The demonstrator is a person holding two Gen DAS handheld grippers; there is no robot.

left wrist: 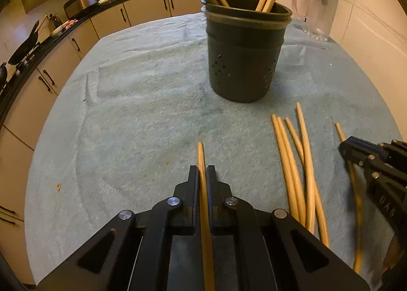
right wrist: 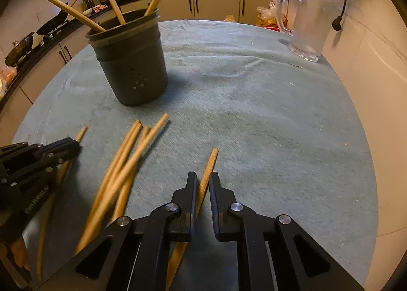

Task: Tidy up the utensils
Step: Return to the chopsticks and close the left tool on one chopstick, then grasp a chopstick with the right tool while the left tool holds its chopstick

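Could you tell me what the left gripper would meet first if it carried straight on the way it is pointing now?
Most likely the blue cloth just beyond its fingers: the left gripper, shut on a chopstick, points steeply down at bare cloth. The dark utensil holder stands farther off, slightly right of that line, though depth is hard to judge.

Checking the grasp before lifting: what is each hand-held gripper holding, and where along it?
Left hand-held gripper: one chopstick, pinched short of its far tip. Right hand-held gripper: another chopstick, likewise near its far end.
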